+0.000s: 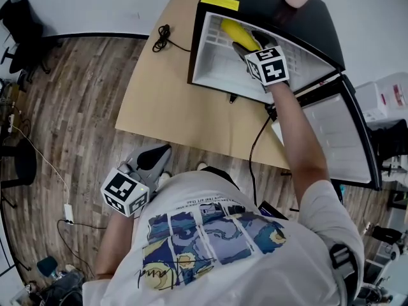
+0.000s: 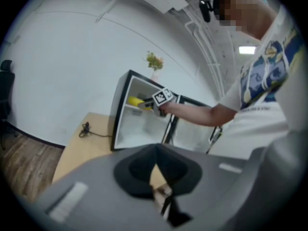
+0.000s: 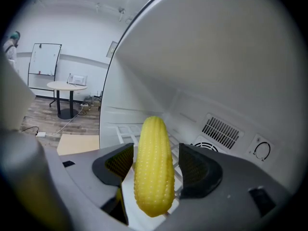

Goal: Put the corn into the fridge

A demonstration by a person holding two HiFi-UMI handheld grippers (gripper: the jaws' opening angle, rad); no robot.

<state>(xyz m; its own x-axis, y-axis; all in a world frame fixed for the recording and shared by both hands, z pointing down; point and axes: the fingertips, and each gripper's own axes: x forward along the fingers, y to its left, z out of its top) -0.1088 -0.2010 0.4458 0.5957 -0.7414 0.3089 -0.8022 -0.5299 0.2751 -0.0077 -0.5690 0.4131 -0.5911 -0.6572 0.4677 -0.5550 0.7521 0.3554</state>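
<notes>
The right gripper [image 3: 153,163] had its jaws closed on the corn [image 3: 154,177], which stuck out ahead of them, inside the open fridge [image 3: 216,71], with the wire shelf [image 3: 120,131] just below. The corn seemed in but not yet set down or let go. The left gripper [image 2: 156,179], jaws together and empty, hung well behind

Wood-plank floor [image 1: 76,107], grey-brown. White walls [image 1: 95,5], black baseboard [image 1: 95,35] along foot. Tan surface [image 1: 166,101] near wall, black cable [image 1: 162,38] coiled at its far corner. Black chair [image 1: 22,24] off to left. White adapter [image 1: 68,212] and loose cords on floor. Farther off, round white table [image 3: 66,86], whiteboard [image 3: 44,64] behind it. Ceiling light panel [image 2: 247,49] lit.
</notes>
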